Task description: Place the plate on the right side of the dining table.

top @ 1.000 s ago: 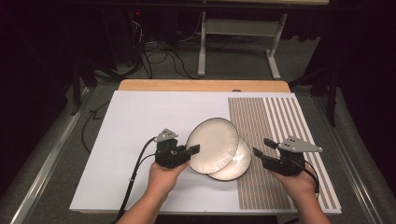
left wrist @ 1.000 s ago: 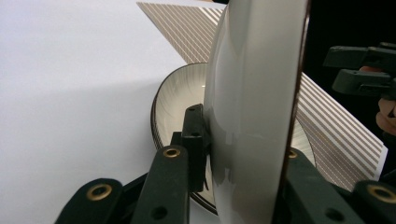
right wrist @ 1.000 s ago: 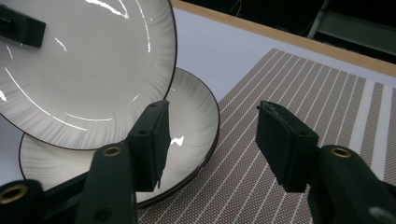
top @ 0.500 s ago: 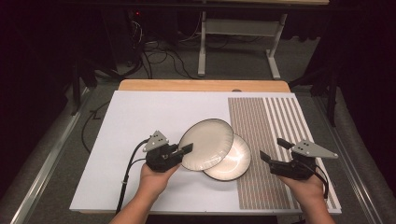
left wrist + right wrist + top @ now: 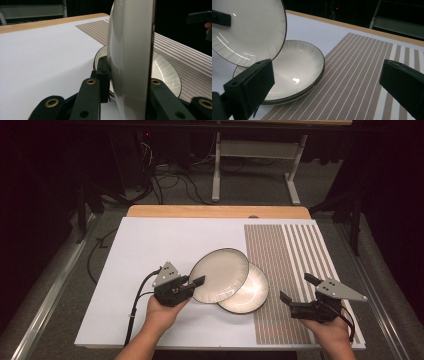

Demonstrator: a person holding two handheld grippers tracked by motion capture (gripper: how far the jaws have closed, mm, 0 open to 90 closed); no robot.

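A white plate with a dark rim (image 5: 220, 274) is lifted and tilted, its left edge pinched by my left gripper (image 5: 192, 287), which is shut on it. In the left gripper view that plate (image 5: 130, 50) stands edge-on between the jaws. Under it a second white plate (image 5: 250, 295) lies on the table, half on the striped mat; the right gripper view shows this plate (image 5: 297, 65) with another rim beneath it. My right gripper (image 5: 299, 288) hovers over the mat to the right of the plates. Its jaws have just been opening and stand wide with nothing between them.
A white sheet (image 5: 150, 245) covers the table, with a brown striped placemat (image 5: 290, 245) on its right side. A wooden edge (image 5: 215, 211) runs along the far side. Cables and a metal stand (image 5: 250, 165) lie on the dark floor beyond.
My right gripper has backed away to the right from the plates and spread its jaws. The left gripper has shifted slightly left with the tilted plate.
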